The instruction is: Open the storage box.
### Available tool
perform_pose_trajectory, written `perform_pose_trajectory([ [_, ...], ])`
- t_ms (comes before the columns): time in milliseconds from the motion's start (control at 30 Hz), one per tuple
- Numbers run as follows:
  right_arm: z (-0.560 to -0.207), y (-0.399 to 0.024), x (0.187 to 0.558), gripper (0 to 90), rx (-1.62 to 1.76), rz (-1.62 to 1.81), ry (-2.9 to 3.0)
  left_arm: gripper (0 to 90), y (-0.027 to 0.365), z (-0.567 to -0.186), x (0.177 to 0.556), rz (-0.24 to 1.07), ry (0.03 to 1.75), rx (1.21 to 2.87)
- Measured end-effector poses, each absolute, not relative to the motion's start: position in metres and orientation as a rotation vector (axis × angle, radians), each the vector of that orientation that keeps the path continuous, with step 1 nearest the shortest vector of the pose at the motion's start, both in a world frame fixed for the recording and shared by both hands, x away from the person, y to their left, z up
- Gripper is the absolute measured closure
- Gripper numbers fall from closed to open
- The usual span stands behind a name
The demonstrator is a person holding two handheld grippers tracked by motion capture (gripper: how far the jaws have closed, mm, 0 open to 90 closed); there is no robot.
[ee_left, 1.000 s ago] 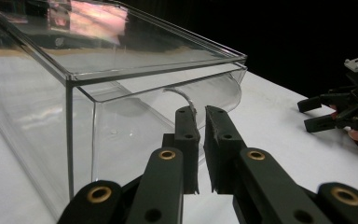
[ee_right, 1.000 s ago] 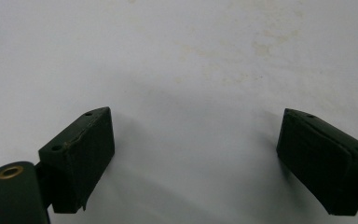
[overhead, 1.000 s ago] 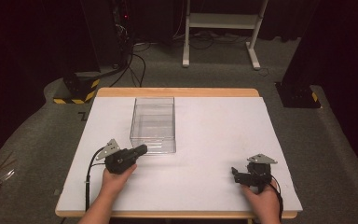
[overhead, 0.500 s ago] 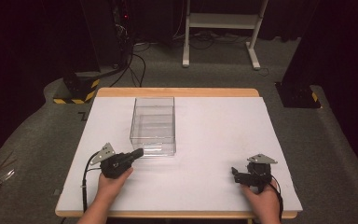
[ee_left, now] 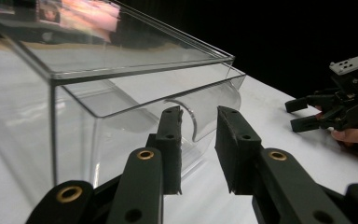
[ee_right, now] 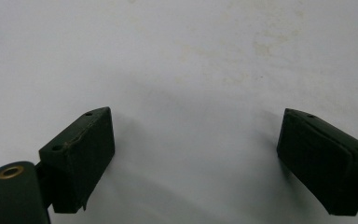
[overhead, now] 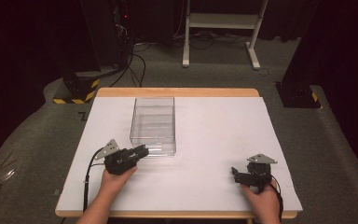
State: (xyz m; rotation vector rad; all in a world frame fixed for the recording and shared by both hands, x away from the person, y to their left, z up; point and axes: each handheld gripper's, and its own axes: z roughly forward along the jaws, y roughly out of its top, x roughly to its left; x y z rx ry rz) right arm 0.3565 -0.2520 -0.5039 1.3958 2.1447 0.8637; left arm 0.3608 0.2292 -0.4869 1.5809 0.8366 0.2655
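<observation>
A clear plastic box (overhead: 153,125) with no lid stands on the white table (overhead: 214,140), left of centre. My left gripper (overhead: 142,150) lies at the box's near end, tips pointing at its near left corner. In the left gripper view the jaws of the left gripper (ee_left: 198,116) have just been opening. A narrow gap stands between the pads (ee_left: 170,149) with nothing in it, and the box wall (ee_left: 121,98) with its rounded cut-out rises just beyond. My right gripper (overhead: 236,173) rests at the near right of the table. Its jaws (ee_right: 196,116) are wide open over bare table.
The right gripper (ee_left: 292,115) and the hand holding it appear far right in the left gripper view. A cable (overhead: 87,182) trails from the left gripper toward the near edge. Beyond the table stand a white frame (overhead: 219,28) and dark stands on grey carpet.
The left gripper has shifted slightly along the box's near end and its jaws now stand apart. The right gripper has stayed put.
</observation>
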Motion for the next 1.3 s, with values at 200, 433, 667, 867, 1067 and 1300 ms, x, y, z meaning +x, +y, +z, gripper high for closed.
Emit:
perform_pose_trajectory([
  [200,-0.504,-0.252,0.356,11.2,1.396,0.865,2.145,77.0,0.227,-0.490,0.362,0.241,0.820,1.585],
  [433,-0.504,-0.252,0.356,11.2,1.397,0.865,2.146,78.6,0.228,-0.490,0.361,0.240,0.806,1.597],
  [667,-0.504,-0.252,0.356,11.2,1.397,0.865,2.146,79.1,0.229,-0.488,0.356,0.226,0.786,1.613],
  [867,-0.504,-0.252,0.356,11.2,1.399,0.866,2.145,79.5,0.229,-0.487,0.347,0.207,0.775,1.627],
  [1067,-0.504,-0.252,0.356,11.2,1.397,0.866,2.145,80.0,0.230,-0.489,0.336,0.186,0.761,1.619],
  [1300,-0.504,-0.252,0.356,11.2,1.398,0.866,2.145,80.1,0.232,-0.491,0.323,0.179,0.750,1.617],
])
